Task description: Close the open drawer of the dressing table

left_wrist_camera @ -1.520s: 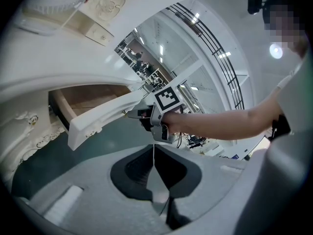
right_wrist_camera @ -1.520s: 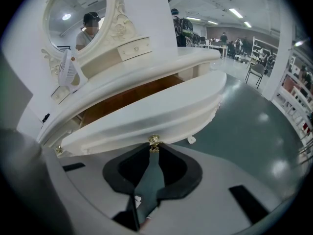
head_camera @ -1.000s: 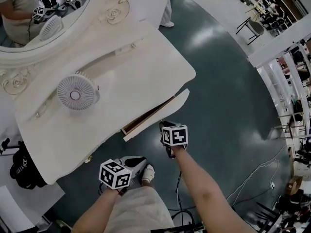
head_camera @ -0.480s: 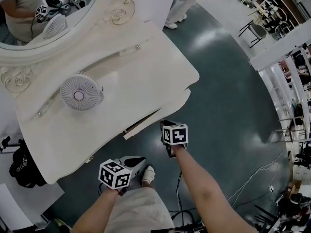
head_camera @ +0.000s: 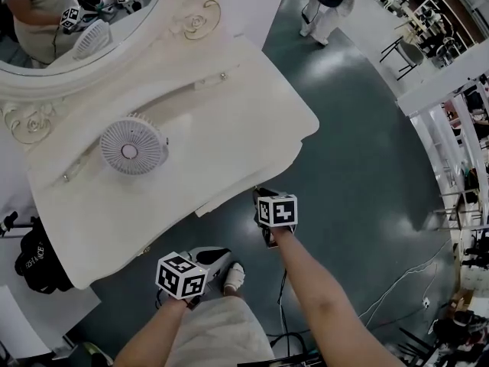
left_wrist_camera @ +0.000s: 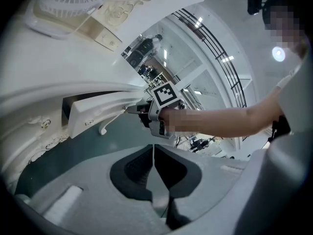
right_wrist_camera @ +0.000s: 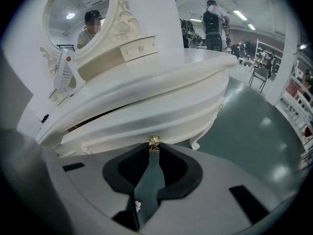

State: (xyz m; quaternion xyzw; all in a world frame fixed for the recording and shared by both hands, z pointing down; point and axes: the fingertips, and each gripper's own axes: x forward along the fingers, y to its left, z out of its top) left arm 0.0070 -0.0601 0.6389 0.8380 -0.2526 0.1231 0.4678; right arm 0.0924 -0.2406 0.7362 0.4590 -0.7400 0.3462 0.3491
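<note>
Noted the drawer (head_camera: 252, 176) of the dressing table (head_camera: 229, 105) pushed almost home: front panel lying close under the tabletop edge, only a thin dark slit left along its upper line in the right gripper view. Read the right gripper (right_wrist_camera: 154, 148) as pinched narrowly on the small brass knob (right_wrist_camera: 154, 140) at the middle of the drawer front, fingers closed on it and nothing else. Read the left gripper (left_wrist_camera: 153, 151) as idle, fingers pressed together on nothing, held low and well apart from the drawer. Saw from its view a dark gap at the drawer's end, so probably not fully seated yet; angle too oblique to be sure.

Compared with one second back: wooden drawer side and open interior plainly showing then, narrower half a second back, now hidden under the top. Found the right gripper advanced toward the table with the front, left gripper much where it was. Found the fan (head_camera: 131, 147) and mirror (head_camera: 76, 21) shifted slightly in the head view, likely from head motion.

Judged the task nearly done: a short final push on the knob, then release.
</note>
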